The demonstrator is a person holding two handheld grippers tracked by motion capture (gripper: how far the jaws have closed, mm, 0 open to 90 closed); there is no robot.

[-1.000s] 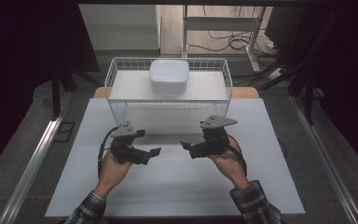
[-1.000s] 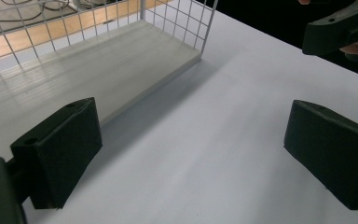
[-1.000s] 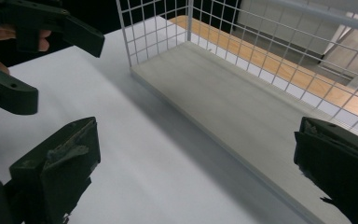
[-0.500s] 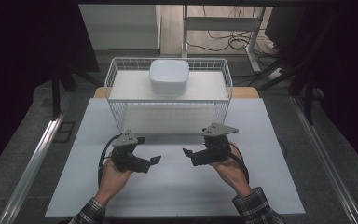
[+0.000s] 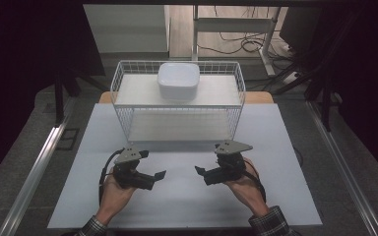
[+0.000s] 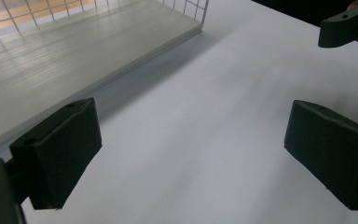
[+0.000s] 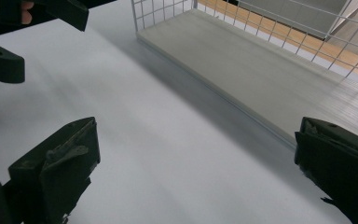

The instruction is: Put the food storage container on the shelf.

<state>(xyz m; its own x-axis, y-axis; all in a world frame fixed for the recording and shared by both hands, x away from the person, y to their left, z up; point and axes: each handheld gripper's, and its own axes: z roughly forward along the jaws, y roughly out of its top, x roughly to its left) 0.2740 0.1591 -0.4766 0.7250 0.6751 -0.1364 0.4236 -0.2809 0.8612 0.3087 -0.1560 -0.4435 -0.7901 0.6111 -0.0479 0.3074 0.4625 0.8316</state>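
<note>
A white wire rack [image 5: 177, 103] stands at the back of the white table [image 5: 275, 147], and a white square bowl [image 5: 178, 81] rests on its top shelf. My left gripper [image 5: 158, 175] hovers low over the table in front of the rack, open and holding nothing; its jaws point right. My right gripper [image 5: 200, 171] mirrors it, open and empty, jaws pointing left. The two tips face each other a short gap apart. In the left gripper view the jaws [image 6: 191, 154] stand wide over bare table, with the rack's lower shelf [image 6: 65, 60] upper left. The right gripper [image 7: 196, 172] is equally wide.
The rack's lower shelf [image 7: 270, 79] sits just beyond my grippers. A dark floor with metal rails [image 5: 34, 167] flanks the table on both sides. Behind the rack are a desk frame and cables [image 5: 236, 44].
Both hands have drawn back from the rack toward the table's near edge. The jaws stay open and empty throughout.
</note>
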